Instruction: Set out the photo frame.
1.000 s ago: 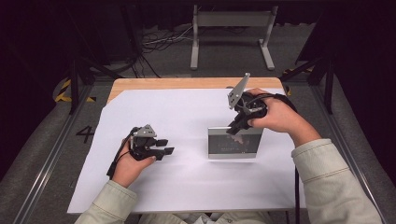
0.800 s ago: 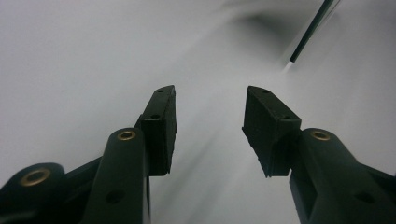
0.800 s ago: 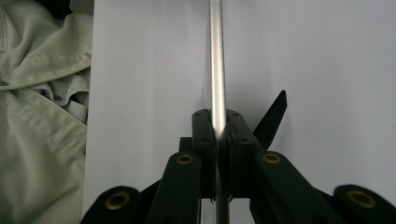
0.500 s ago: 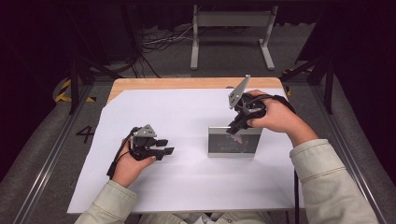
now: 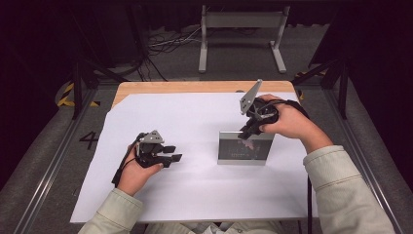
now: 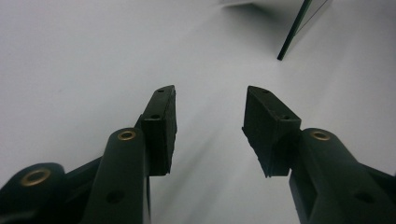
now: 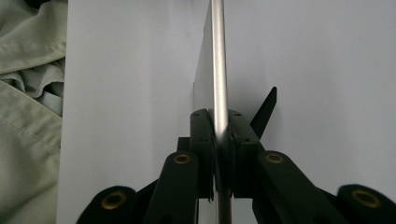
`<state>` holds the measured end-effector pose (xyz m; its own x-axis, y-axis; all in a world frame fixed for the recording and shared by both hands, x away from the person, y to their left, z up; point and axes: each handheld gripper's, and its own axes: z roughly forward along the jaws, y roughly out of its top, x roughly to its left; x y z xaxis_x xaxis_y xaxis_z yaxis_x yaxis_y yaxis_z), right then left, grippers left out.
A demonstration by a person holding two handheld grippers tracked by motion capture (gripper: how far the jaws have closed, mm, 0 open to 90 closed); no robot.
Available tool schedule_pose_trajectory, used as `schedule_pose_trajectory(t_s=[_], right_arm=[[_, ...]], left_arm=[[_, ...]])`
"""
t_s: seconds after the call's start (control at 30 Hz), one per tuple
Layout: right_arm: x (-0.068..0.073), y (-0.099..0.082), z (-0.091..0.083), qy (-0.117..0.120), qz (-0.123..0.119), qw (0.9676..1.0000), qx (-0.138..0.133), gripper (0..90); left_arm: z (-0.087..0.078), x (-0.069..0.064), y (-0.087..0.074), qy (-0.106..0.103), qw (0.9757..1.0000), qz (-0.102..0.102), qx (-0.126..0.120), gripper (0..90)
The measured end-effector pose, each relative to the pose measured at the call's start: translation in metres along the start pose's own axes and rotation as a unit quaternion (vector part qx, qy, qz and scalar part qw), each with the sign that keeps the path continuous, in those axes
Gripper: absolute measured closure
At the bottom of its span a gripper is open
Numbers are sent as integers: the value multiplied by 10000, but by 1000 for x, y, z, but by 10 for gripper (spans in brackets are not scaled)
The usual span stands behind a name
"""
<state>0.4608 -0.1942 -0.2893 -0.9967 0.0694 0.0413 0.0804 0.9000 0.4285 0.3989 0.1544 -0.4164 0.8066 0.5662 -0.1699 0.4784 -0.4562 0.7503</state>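
Observation:
A silver picture frame (image 5: pixel 243 152) stands upright on the white sheet (image 5: pixel 195 195), right of centre. My right gripper (image 5: pixel 247 132) comes down from above and is shut on its top edge. In the right gripper view the two pads clamp the thin silver edge (image 7: pixel 217 56) of the frame, and its black back prop (image 7: pixel 264 112) sticks out to one side. My left gripper (image 5: pixel 174 153) rests low over the sheet to the frame's left, open, with nothing between its jaws (image 6: pixel 210 116). The frame's dark edge (image 6: pixel 293 30) shows far off in the left gripper view.
The white sheet covers most of a wooden table (image 5: pixel 195 87). A metal stand (image 5: pixel 241 29) and cables lie on the floor beyond the far edge. Rails (image 5: pixel 363 170) run along both sides of the table.

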Motion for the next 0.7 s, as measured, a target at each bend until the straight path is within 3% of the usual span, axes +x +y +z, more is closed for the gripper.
schedule_pose_trajectory(t_s=[0.27,0.53,0.63,0.7], right_arm=[[-2,-3,0,-376,-69,9992,-75,763],[-2,-11,-8,-581,157,9964,-601,537],[1,-13,-12,-671,213,9945,-782,501],[3,-16,-15,-748,294,9927,-902,488]], left_arm=[[0,0,0,-6,10000,-13,-10,548],[1,-1,1,8,10000,-14,-15,538],[-1,-1,1,135,9999,99,-20,500],[-2,-2,1,89,9999,25,-51,487]])
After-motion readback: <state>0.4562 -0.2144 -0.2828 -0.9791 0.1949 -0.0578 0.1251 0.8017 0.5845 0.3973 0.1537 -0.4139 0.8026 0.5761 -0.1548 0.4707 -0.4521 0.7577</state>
